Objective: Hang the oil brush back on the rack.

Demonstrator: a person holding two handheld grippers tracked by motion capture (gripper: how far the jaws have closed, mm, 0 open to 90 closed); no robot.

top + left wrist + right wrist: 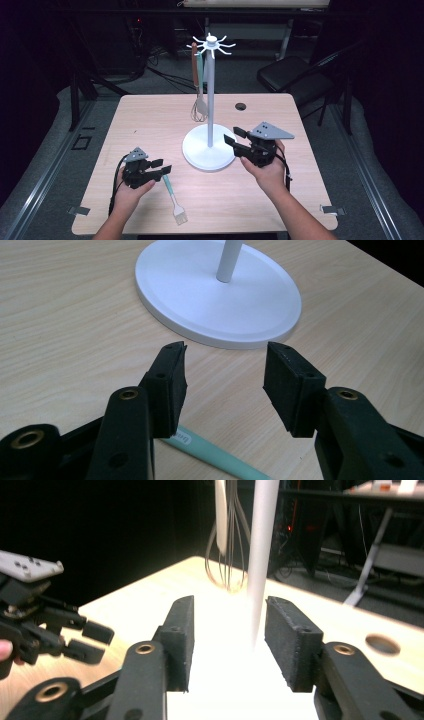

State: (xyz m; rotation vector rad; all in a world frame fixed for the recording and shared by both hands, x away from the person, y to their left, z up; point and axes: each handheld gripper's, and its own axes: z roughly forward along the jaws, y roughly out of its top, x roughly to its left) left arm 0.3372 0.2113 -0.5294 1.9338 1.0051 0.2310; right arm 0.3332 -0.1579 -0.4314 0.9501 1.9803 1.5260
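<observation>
Left gripper (159, 169) hovers over the brush (173, 196) beside the stand (209, 153) — jaws spread, ready to pinch; right gripper (236, 137) empty, spread.

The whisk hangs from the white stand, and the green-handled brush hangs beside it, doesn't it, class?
Not quite. The whisk does hang from the white stand, but the green-handled brush lies flat on the table by the left claw, whose jaws stand open above its handle. The high view shows it.
</observation>
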